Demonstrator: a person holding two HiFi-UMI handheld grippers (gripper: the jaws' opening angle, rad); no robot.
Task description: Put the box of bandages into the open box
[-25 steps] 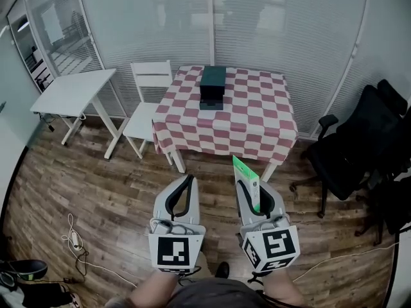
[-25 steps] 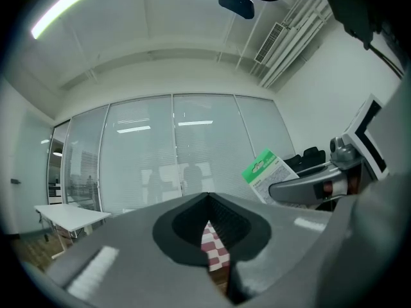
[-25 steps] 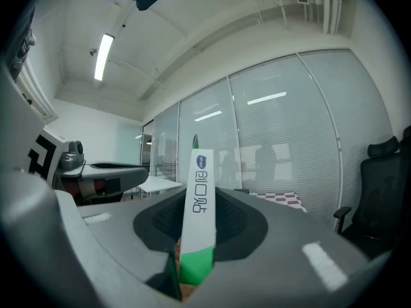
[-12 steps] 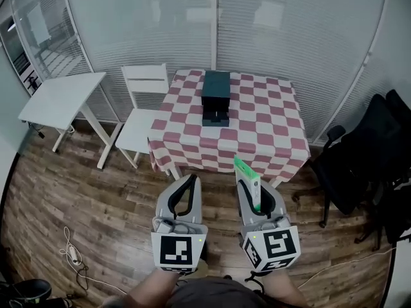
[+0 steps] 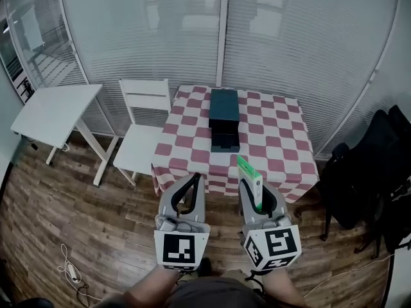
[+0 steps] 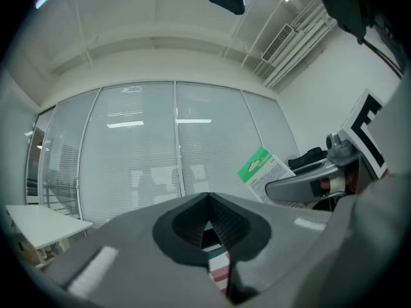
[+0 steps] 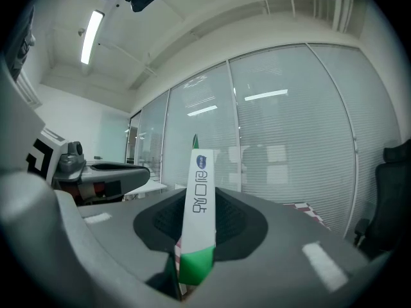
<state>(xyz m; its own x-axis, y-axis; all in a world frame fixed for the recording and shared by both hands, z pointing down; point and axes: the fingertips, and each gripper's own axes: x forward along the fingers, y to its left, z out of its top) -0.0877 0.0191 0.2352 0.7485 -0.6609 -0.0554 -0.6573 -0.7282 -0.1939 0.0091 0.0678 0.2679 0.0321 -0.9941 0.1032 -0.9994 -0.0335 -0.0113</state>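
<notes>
The box of bandages, white with a green end, stands upright between the jaws of my right gripper, which is shut on it. In the right gripper view its narrow edge fills the gap. My left gripper is shut with nothing in it, its jaws closed together. The dark green open box sits on the red-and-white checked table, ahead of both grippers. From the left gripper view the bandage box shows at the right.
A white chair stands at the table's left side, and a white folding table further left. Black office chairs crowd the right. Glass walls with blinds close off the back. A cable lies on the wooden floor.
The table and open box have come nearer and moved toward the middle of the head view. Both grippers keep their pose, the right still holding the bandage box.
</notes>
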